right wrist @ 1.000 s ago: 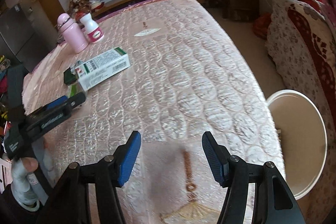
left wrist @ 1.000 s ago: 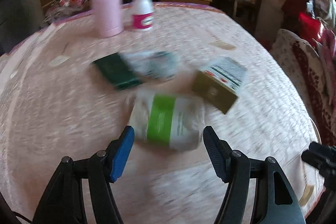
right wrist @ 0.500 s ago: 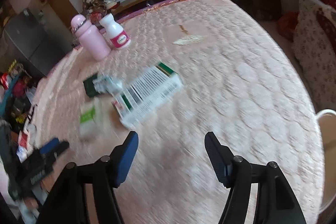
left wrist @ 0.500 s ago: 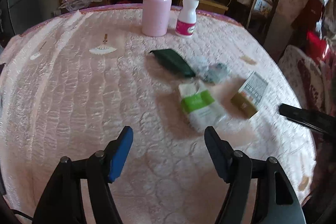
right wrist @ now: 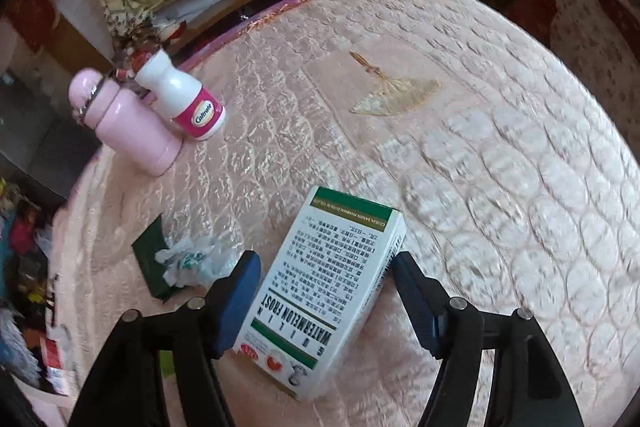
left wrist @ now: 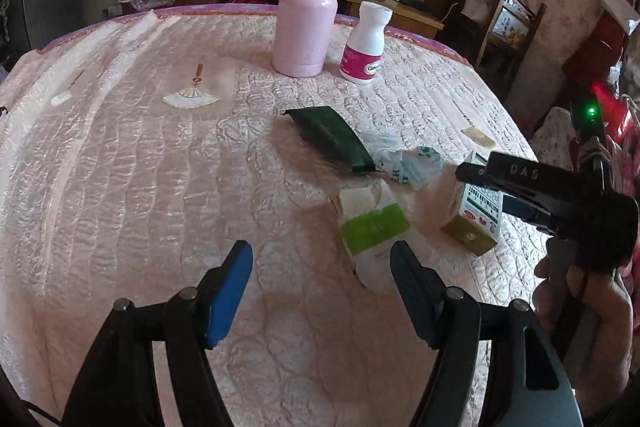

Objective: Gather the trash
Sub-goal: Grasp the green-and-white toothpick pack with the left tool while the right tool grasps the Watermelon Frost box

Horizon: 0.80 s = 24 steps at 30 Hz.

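My right gripper (right wrist: 326, 283) hangs over the white medicine box (right wrist: 320, 291), its jaws just having been opening; the box lies between my blue pads (right wrist: 240, 301), though I cannot tell whether they touch its sides. My left gripper (left wrist: 322, 293) stands open and empty above the pink quilted cover (left wrist: 140, 187), with the green-banded white carton (left wrist: 370, 227) just past its right pad. Beyond lie the crumpled wrapper (left wrist: 410, 167) and the dark green packet (left wrist: 332, 139), touching. The pink flask (left wrist: 306, 15) and white pill bottle (left wrist: 366, 43) stand upright near the far edge. Bare cover stretches wide to my left.
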### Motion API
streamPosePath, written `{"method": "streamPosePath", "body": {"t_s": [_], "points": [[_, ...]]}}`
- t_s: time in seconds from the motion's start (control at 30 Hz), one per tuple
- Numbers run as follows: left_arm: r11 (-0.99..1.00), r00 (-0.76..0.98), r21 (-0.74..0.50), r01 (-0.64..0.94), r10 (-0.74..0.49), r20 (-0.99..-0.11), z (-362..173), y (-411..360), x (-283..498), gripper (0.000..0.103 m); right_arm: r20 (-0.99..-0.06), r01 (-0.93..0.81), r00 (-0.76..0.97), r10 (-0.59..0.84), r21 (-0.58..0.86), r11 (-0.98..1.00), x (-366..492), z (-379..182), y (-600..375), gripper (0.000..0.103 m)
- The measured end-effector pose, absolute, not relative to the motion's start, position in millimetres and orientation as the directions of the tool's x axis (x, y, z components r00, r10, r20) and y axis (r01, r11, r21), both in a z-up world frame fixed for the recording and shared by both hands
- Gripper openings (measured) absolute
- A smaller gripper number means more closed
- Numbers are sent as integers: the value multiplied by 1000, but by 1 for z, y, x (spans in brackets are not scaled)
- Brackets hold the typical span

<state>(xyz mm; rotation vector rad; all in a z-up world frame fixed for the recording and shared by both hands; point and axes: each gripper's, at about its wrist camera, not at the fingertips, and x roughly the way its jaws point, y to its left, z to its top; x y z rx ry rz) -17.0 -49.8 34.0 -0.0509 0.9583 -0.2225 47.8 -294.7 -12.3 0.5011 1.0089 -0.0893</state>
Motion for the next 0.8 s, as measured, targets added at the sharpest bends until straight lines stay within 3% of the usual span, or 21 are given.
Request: {"method": "streamPosePath", "body": {"t_s": [0.33,0.63,0.8], "points": [[973,541,-174,151,-229,-809,25,-69,-3,77,-861,32,463,210,253,967,13,-8,-293,72],[989,543,-111,99,-147,-827,1,-99,17,78,-839,125,475,266,364,923,-27,-11,-325,72],[990,557,-83,117,-135,-820,-1,-107,13,78,-840,126,503,202,303,945,-23,-16,-318,75]]}}
